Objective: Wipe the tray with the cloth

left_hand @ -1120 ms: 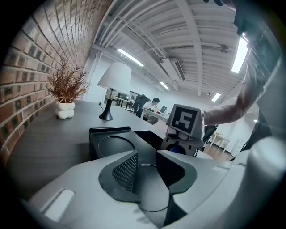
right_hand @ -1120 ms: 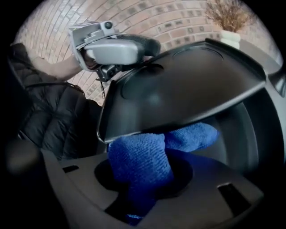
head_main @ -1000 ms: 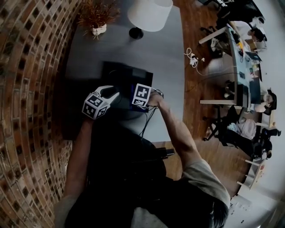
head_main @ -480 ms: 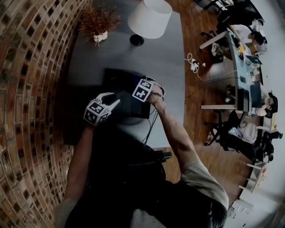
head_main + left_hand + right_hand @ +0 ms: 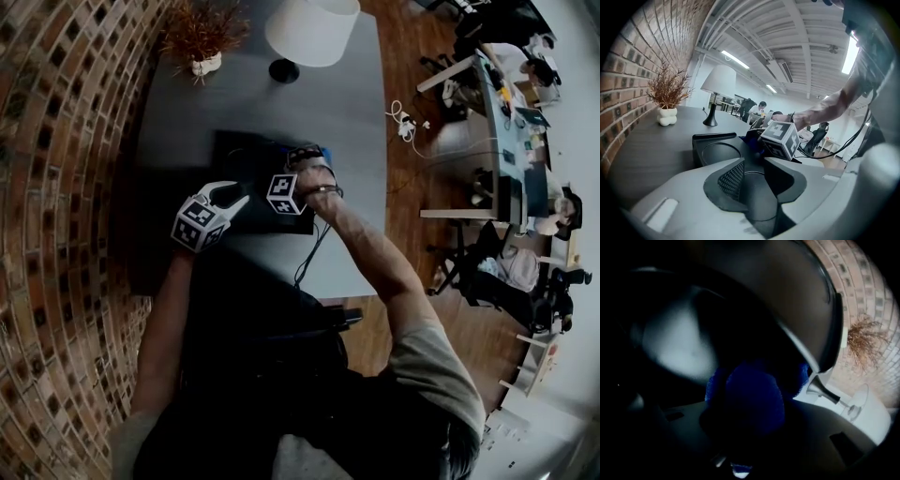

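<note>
Now my right tongs (image 5: 300, 161), just tightening on the blue cloth (image 5: 750, 394), sit farther across the tray (image 5: 239, 150): wiping proceeds; left tongs (image 5: 754, 165) clenched empty.

From the black rectangular plastic tray (image 5: 246, 150), I read bare dark grey tabletop (image 5: 352, 131) toward 3 o'clock and 12, as far as the white-shaded table lamp (image 5: 311, 28) at 12 and the dried russet plant in a white pot (image 5: 202, 42) at 11. The red brick wall (image 5: 66, 141) shuts off 9 o'clock. At the tray's 7 o'clock corner the left gripper (image 5: 236, 193) sits just beside the right gripper (image 5: 750, 404), leaving a narrow gap.
</note>
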`<action>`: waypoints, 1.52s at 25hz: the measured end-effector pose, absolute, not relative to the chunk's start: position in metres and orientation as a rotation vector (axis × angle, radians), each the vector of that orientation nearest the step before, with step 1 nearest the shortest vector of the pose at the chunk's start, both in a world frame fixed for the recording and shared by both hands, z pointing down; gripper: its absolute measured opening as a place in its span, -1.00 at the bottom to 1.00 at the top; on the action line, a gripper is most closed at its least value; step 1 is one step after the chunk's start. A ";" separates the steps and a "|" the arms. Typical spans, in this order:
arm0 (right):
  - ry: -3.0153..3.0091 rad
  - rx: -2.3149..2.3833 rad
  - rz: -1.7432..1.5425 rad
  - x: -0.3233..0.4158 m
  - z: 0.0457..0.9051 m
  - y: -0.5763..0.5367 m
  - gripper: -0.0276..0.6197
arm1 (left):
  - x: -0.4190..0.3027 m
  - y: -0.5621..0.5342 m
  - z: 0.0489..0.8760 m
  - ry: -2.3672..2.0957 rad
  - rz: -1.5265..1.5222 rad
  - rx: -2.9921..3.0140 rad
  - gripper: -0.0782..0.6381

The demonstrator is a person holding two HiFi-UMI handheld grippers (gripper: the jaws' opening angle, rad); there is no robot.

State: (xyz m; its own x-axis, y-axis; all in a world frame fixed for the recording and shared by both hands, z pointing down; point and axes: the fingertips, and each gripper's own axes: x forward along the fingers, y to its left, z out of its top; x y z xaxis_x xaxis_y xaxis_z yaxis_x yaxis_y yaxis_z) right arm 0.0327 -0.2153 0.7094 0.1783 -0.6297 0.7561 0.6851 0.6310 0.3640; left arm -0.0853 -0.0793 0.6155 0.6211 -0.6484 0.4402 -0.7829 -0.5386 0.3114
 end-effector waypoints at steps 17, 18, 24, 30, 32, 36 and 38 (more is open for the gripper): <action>-1.313 -0.689 -0.415 0.068 0.717 -0.037 -0.47 | -0.088 -0.077 0.620 -1.124 0.383 2.364 -0.41; -1.375 -0.694 -0.382 0.066 0.716 -0.030 -0.48 | -0.088 -0.079 0.619 -1.127 0.381 2.366 -0.41; -2.098 -0.337 0.150 0.041 0.628 -0.054 -0.45 | -0.088 -0.081 0.622 -1.126 0.389 2.363 -0.41; -2.363 0.379 0.483 0.160 0.550 -0.107 -0.43 | -0.091 -0.079 0.624 -1.127 0.389 2.359 -0.41; -2.271 0.586 0.547 0.214 0.565 -0.105 -0.43 | -0.092 -0.079 0.623 -1.130 0.386 2.357 -0.41; -1.943 0.749 0.578 0.289 0.648 -0.054 -0.42 | -0.094 -0.079 0.623 -1.136 0.381 2.350 -0.41; -1.782 0.747 0.533 0.307 0.695 -0.021 -0.37 | -0.095 -0.080 0.622 -1.142 0.367 2.341 -0.41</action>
